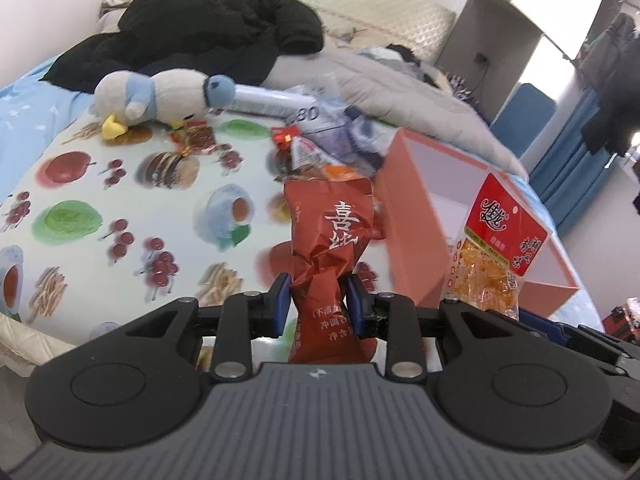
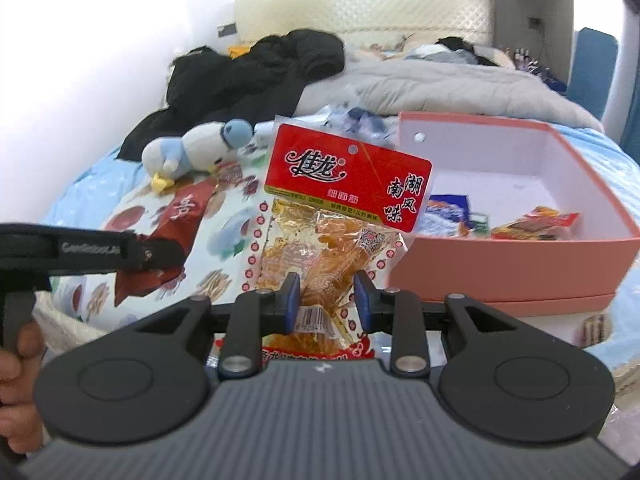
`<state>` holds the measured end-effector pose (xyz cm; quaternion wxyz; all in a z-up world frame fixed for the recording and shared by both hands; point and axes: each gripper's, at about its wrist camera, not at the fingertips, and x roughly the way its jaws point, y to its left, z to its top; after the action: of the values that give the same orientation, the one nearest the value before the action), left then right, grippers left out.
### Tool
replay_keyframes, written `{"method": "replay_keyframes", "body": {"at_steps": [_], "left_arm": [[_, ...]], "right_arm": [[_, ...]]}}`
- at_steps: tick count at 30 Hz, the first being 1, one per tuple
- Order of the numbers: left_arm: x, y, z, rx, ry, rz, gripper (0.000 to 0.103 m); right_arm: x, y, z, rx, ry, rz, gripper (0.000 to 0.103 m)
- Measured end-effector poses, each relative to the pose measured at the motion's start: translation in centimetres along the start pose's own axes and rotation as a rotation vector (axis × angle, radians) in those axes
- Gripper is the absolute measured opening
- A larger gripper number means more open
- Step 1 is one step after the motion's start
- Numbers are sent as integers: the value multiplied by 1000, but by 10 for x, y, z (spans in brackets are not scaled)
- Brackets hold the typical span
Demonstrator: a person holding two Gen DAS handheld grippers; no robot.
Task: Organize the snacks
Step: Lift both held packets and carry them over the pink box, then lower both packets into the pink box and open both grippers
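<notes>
My left gripper (image 1: 318,300) is shut on a crumpled dark red snack packet (image 1: 330,236) with white characters, held upright above the printed cloth. My right gripper (image 2: 326,298) is shut on a clear packet of orange strips with a red header card (image 2: 340,196); that packet (image 1: 494,248) also shows at the right of the left wrist view. The open pink box (image 2: 516,264) stands to the right, with a few snack packets (image 2: 532,222) inside. From the right wrist view the left gripper (image 2: 160,254) shows at the left with its red packet (image 2: 180,224). More loose snacks (image 1: 308,152) lie behind on the cloth.
All of this is on a bed with a fruit-printed cloth (image 1: 132,216). A plush penguin (image 1: 160,96), a black jacket (image 1: 192,48) and a grey duvet (image 1: 400,88) lie further back. A hand (image 2: 16,380) shows at the left edge.
</notes>
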<state>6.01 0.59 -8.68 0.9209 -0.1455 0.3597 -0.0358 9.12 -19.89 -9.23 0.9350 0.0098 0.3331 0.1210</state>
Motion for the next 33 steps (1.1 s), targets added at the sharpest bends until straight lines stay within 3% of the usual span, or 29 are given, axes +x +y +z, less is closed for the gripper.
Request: {"method": "replay_keyframes", "body": {"at_steps": [8, 16, 27, 31, 33], "left_arm": [[-18, -44, -2, 47, -21, -89, 34], [-4, -93, 2, 112, 8, -167, 34], [65, -143, 39, 163, 57, -198, 34], [102, -155, 55, 172, 97, -201, 34], [121, -161, 62, 180, 114, -199, 34]], "right_arm": [[-40, -23, 0, 59, -56, -64, 32], [-59, -52, 5, 107, -69, -111, 32], [-30, -106, 33, 144, -45, -170, 32], [-13, -129, 47, 158, -30, -185, 18], [-2, -138, 54, 157, -29, -187, 17]]}}
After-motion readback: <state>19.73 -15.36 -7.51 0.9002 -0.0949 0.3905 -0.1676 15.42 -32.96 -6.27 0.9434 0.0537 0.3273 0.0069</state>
